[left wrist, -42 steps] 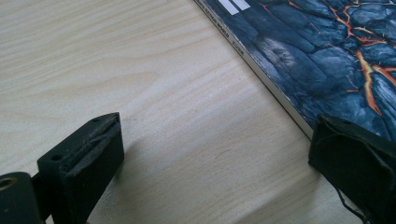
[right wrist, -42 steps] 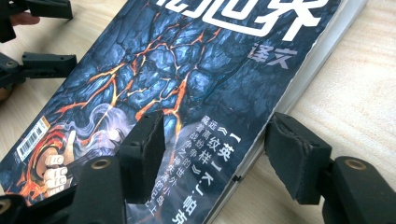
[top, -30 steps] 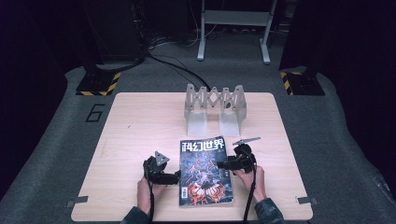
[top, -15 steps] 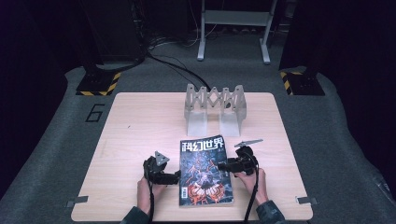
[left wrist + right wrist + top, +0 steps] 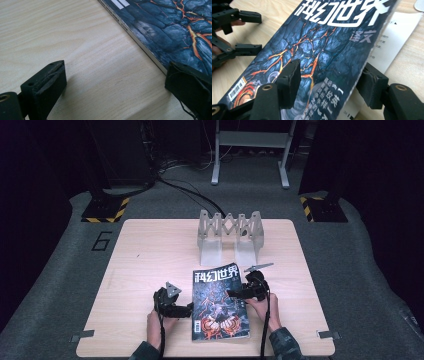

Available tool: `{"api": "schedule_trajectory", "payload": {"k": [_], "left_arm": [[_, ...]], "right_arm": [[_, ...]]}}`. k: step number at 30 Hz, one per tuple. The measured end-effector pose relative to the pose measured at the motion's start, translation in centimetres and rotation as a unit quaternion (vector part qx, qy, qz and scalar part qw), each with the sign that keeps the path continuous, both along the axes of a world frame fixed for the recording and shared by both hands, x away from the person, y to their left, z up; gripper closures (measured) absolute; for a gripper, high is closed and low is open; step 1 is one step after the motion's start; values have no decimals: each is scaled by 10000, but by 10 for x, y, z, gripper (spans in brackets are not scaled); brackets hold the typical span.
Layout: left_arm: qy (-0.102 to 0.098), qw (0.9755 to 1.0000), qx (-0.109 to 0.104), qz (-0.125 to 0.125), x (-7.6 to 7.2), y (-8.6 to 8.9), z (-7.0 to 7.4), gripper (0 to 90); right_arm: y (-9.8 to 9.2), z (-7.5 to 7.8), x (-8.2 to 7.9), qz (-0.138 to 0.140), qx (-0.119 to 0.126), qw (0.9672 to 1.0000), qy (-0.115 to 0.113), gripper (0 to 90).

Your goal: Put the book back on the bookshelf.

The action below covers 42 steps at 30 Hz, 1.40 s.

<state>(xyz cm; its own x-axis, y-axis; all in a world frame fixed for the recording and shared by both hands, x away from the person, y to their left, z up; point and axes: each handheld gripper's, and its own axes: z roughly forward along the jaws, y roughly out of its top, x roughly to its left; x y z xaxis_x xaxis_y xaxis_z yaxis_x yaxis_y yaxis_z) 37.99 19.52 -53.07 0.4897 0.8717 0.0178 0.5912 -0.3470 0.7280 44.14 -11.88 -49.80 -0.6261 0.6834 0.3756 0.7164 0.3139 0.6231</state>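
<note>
A magazine (image 5: 220, 302) with a dark, lava-patterned cover lies flat near the table's front edge. My left gripper (image 5: 186, 310) rests open at its left edge. In the left gripper view, one jaw sits on bare wood and the other at the magazine's spine edge (image 5: 175, 27). My right gripper (image 5: 235, 293) is at the magazine's right edge. In the right gripper view, the cover (image 5: 317, 45) is lifted off a white inner page (image 5: 397, 37). One jaw is over the cover and the other under its edge. The jaws stand apart, so the right gripper (image 5: 329, 80) is open.
A grey zigzag rack (image 5: 230, 232) stands at the back middle of the wooden table (image 5: 150, 250). The person's hands come in over the front edge. Bare wood lies to the left and right of the magazine. The left gripper (image 5: 249, 31) appears at the far side in the right gripper view.
The right gripper has shifted slightly at the magazine's right edge. The left gripper has kept still.
</note>
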Motion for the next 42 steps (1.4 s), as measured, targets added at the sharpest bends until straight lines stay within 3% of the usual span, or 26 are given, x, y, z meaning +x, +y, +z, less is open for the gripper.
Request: {"api": "schedule_trajectory", "payload": {"k": [10, 14, 17, 18, 19, 22, 24, 26, 27, 29, 35, 38, 42], "left_arm": [[-1, 10000, 0, -6, 0, 0, 0, 34], [-3, 10000, -16, 3, 0, 0, 0, 34], [17, 10000, -62, 33, 0, -1, 0, 34], [29, 10000, 10, -12, 0, 0, 0, 34], [11, 10000, -55, 29, 0, -1, 0, 34], [11, 10000, -49, 26, 0, -1, 0, 34], [42, 10000, 38, -34, 0, 1, 0, 34], [12, 10000, -45, 25, 0, -1, 0, 34], [49, 10000, 46, -45, 0, 1, 1, 34], [16, 10000, -38, 17, 0, 0, 0, 34], [26, 9999, 92, -88, 1, 2, 1, 35], [67, 10000, 23, -42, 0, 1, 1, 35], [75, 10000, -15, -42, 1, 0, 1, 34]], "right_arm": [[7, 2, 11, -32, 81, 10000, 13, 407], [16, 4, 15, 21, -84, 9998, -202, 432], [20, 8, 20, 35, -96, 9997, -214, 478], [20, 9, 22, 31, -56, 9997, -221, 501], [21, 10, 23, 9, -90, 9994, -324, 516], [25, 12, 27, 22, -86, 9996, -262, 552], [25, 11, 27, -1, -66, 9994, -347, 587], [26, 12, 26, -20, -146, 9992, -365, 622], [26, 13, 26, -27, -139, 9993, -357, 637], [25, 13, 25, -49, -94, 9994, -340, 675], [20, 14, 24, -106, 43, 9995, -308, 811], [20, 15, 22, -84, 131, 9995, -283, 856], [22, 19, 17, -12, 210, 9989, -428, 882]]}}
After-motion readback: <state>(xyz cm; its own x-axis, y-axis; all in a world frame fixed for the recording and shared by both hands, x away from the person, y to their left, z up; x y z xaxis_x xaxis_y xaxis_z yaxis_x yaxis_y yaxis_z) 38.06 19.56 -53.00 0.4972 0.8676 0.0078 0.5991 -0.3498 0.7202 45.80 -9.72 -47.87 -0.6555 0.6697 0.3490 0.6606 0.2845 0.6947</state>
